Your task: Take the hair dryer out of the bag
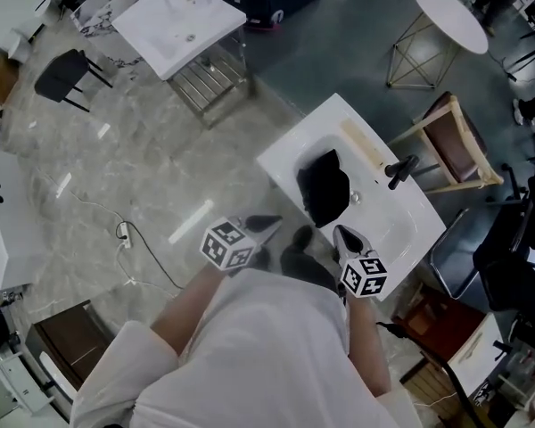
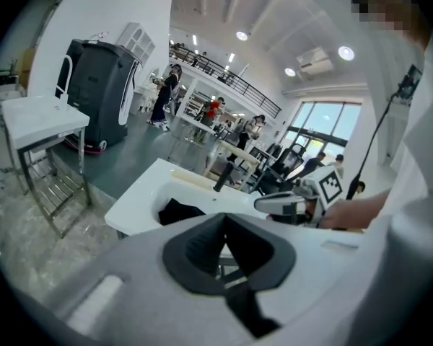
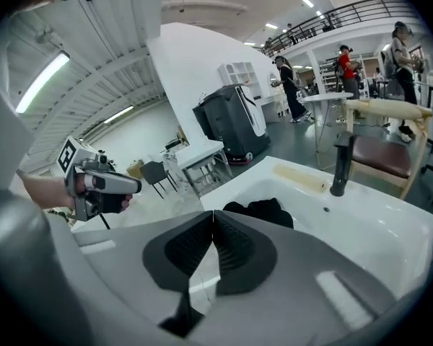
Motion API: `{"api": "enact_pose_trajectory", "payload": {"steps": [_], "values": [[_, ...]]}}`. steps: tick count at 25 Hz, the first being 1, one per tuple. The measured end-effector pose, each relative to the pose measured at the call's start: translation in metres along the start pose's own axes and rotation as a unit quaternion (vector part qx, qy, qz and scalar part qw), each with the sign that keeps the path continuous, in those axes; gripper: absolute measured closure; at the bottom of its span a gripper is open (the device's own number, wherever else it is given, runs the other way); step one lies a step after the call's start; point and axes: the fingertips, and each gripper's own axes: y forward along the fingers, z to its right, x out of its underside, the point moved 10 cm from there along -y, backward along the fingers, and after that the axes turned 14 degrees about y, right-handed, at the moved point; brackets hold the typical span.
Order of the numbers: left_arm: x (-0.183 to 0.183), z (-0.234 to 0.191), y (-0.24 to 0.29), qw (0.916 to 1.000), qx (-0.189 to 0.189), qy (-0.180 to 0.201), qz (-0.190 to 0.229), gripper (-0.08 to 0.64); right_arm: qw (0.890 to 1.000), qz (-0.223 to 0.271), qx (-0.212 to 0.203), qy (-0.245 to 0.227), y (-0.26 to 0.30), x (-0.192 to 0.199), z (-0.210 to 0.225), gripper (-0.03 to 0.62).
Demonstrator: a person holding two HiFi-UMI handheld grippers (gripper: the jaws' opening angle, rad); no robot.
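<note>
Inside the sink (image 1: 290, 150) lies a black bag (image 1: 324, 188), contents unseen.

**Black bag lies slumped in the sink basin**

The black bag (image 1: 324, 185) is made of soft, dark cloth with no print that can be read. It lies inside the basin of the white sink (image 1: 290, 150), in the left part of it, and rests on the basin floor. The bag is not upright: it is slumped and wrinkled into a low, uneven heap, with one corner pointing towards the far rim. The black tap (image 1: 401, 169) stands well apart from it, to the right. From the gripper views, the bag (image 2: 179, 211) (image 3: 263, 211) shows as a dark folded lump just behind the near rim. Its opening cannot be made out, and what it holds is hidden.
</note>
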Motion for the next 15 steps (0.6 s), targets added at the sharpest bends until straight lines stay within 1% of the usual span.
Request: {"api": "enact_pose_trajectory", "payload": {"steps": [3, 4, 7, 9, 10, 12, 14, 15], "values": [[-0.002, -0.004, 0.016, 0.9999, -0.008, -0.008, -0.007, 0.56, 0.999, -0.03, -0.023, 0.003, 0.024, 0.0, 0.013, 0.58], [-0.003, -0.006, 0.021, 0.9999, -0.01, -0.011, -0.008, 0.56, 0.999, -0.04, -0.03, 0.004, 0.032, 0.0, 0.017, 0.562], [-0.005, -0.009, 0.035, 0.9996, -0.017, -0.021, -0.012, 0.56, 0.996, -0.069, -0.049, 0.003, 0.054, 0.001, 0.027, 0.558], [-0.007, -0.011, 0.041, 0.9993, -0.021, -0.026, -0.016, 0.56, 0.993, -0.095, -0.063, -0.005, 0.07, 0.004, 0.03, 0.531], [-0.008, -0.012, 0.044, 0.9992, -0.023, -0.029, -0.017, 0.56, 0.991, -0.111, -0.07, -0.015, 0.078, 0.005, 0.03, 0.512], [-0.009, -0.014, 0.049, 0.9988, -0.028, -0.034, -0.021, 0.56, 0.985, -0.144, -0.077, -0.047, 0.095, 0.01, 0.029, 0.443], [-0.01, -0.017, 0.053, 0.9983, -0.034, -0.038, -0.028, 0.56, 0.98, -0.17, -0.072, -0.075, 0.11, 0.014, 0.031, 0.434], [-0.01, -0.019, 0.054, 0.9981, -0.037, -0.039, -0.031, 0.56, 0.978, -0.178, -0.068, -0.082, 0.116, 0.016, 0.034, 0.435]]}}
